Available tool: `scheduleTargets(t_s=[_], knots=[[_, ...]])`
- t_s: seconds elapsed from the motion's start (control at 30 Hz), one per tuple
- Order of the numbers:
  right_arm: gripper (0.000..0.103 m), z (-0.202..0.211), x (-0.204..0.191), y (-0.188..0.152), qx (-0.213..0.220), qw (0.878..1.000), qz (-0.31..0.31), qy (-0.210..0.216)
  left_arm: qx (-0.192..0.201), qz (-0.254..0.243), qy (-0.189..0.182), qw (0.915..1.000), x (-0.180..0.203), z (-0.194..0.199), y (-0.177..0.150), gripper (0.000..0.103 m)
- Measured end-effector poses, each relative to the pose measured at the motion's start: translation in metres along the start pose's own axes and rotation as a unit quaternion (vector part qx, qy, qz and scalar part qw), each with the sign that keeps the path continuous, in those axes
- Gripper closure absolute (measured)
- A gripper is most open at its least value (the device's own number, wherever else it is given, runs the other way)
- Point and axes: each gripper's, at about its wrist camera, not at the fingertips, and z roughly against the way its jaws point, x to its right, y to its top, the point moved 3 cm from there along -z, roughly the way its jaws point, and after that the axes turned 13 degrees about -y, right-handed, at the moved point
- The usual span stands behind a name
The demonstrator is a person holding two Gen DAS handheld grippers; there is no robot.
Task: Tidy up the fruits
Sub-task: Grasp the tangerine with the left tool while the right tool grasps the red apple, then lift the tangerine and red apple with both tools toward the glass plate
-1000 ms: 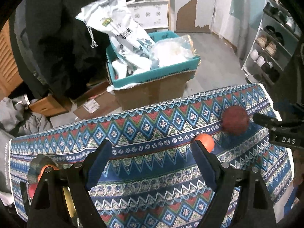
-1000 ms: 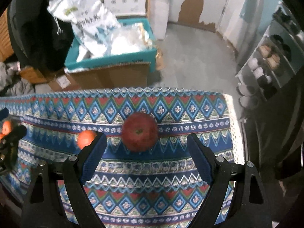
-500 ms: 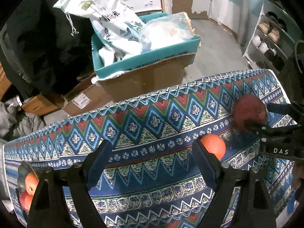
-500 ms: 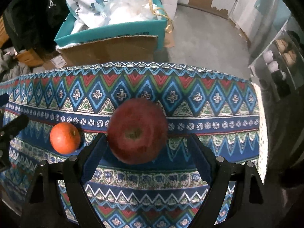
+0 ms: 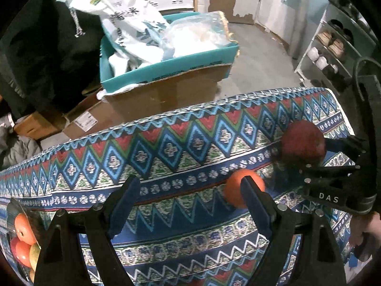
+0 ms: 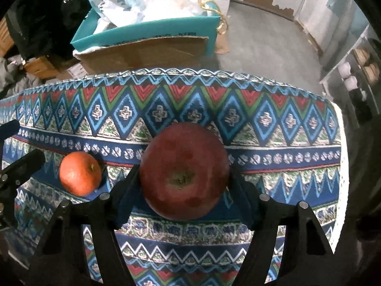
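Right claw (image 6: 184, 188) is seen closed around the red apple (image 6: 184, 174), with 1 finger pressed to each side of it, so the fruit is judged gripped at its widest part, where a round skin is least likely to slip. The apple is held near the right end of the patterned tablecloth (image 6: 273, 119), about midway between its far and near edges. Left claw (image 5: 190, 202) is held wide open and empty, its right finger (image 5: 256, 205) set in front of the orange (image 5: 232, 189), which lies just beside the apple; it is judged to be lined up for that fruit. At the left edge, 3 or more fruits (image 5: 22, 236) are already gathered in a container
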Motion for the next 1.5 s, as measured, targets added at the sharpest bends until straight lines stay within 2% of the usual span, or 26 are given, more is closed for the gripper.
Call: scheduleTargets(t_s=[0.27,0.4,0.77,1.03,1.17,1.37,1.5], knots=[[0.031,0.021,0.030,-0.014,0.017,0.999,-0.039,-0.020,-0.019,-0.026,0.003,0.9995,0.026,-0.021,-0.003,0.016],[0.031,0.030,0.038,-0.021,0.020,0.998,-0.046,-0.033,-0.024,-0.016,-0.015,0.9995,0.031,-0.028,-0.004,0.016],[0.031,0.037,0.049,-0.027,0.018,0.997,-0.071,-0.017,-0.044,-0.005,-0.053,0.9976,0.041,-0.044,-0.014,0.016],[0.031,0.038,0.051,-0.028,0.019,0.997,-0.081,-0.010,-0.063,0.008,-0.110,0.9919,0.047,-0.052,-0.024,0.039],[0.031,0.039,0.050,-0.028,0.018,0.996,-0.083,-0.009,-0.063,0.001,-0.123,0.9905,0.056,-0.049,-0.026,0.057],[0.031,0.044,0.049,-0.029,0.024,0.996,-0.083,-0.007,-0.063,-0.013,-0.102,0.9927,0.062,-0.046,-0.027,0.058],[0.031,0.051,0.047,-0.030,0.031,0.996,-0.082,-0.008,-0.049,-0.020,-0.088,0.9947,0.058,-0.035,-0.028,0.058]])
